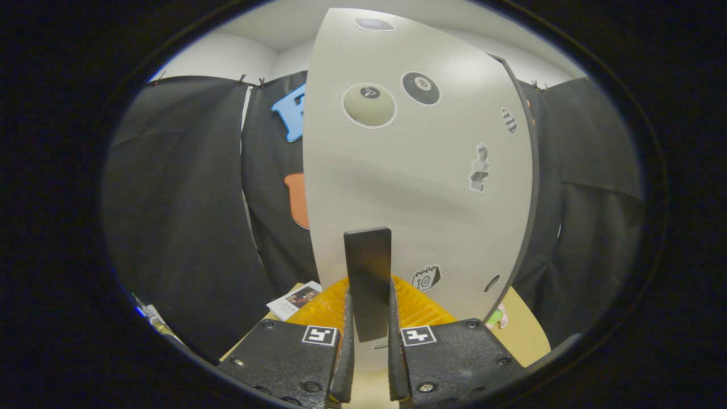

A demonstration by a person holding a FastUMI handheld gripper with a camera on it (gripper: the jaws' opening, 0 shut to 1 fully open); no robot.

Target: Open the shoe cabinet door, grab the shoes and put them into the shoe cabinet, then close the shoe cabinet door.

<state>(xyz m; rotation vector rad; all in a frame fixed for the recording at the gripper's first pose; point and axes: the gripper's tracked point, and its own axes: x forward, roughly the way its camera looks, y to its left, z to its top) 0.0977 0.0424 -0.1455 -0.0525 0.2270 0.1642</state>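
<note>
Tool (369,335) clenched on the dark door handle (368,278) | sticker-covered shoe cabinet door (420,187) right ahead of us, handle low on it | we judge it the door step, opening or closing unclear | shoes unseen, yellow mat (420,309) below door

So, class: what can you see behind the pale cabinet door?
Behind the cabinet door hangs black cloth. The gripper is shut on its dark handle. The door covers the cabinet's inside, so its contents cannot be seen.

hand-held gripper (369,346) clamped on door handle (368,278), cabinet door (420,187) ahead.
</note>
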